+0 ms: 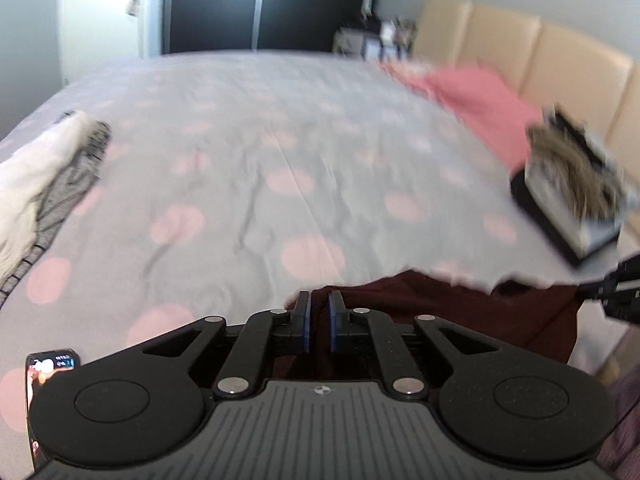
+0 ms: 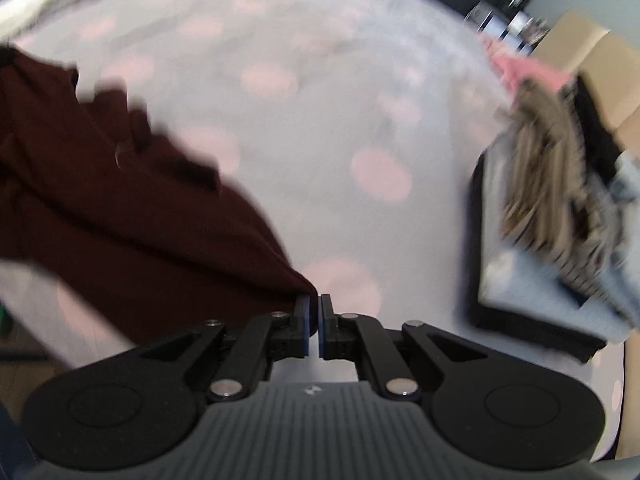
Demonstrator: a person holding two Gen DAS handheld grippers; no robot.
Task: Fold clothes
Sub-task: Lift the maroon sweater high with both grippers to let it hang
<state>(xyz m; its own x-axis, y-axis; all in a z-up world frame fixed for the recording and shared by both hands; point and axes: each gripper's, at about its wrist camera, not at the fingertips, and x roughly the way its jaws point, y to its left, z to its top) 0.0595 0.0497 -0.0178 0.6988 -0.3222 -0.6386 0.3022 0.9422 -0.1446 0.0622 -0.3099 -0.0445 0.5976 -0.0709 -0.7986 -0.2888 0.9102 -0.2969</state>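
Left wrist view: the left claw [image 1: 319,322] hangs over the near edge of the bed [image 1: 248,152], its blue pads drawn close with a narrow slit between them. Maroon cloth [image 1: 460,312] lies right behind and between the fingertips, so the claw looks clamped on a thin edge of it, though blur keeps that from being certain. The cloth stretches from there to the right, along the near edge, toward the black tip of the other tool [image 1: 616,292]. Further off, a white and grey garment [image 1: 44,184] lies at the left edge, a pink one [image 1: 476,100] near the far right by the headboard, and a folded stack [image 1: 576,184] sits at the right edge.

Right wrist view: the right claw [image 2: 314,326] is pressed together on a corner of the maroon cloth [image 2: 120,208], which drapes away to the left, off the bed and partly over its near edge. The folded stack [image 2: 560,216] is well apart on the right.

To do this step well, I judge both corners should be lifted together and pulled apart until the edge between them runs taut, then carried over the open middle of the bed and laid flat before any fold. Keep both grips firm; thin fabric can slip from a shallow pinch. Steer clear of the stack on the right.
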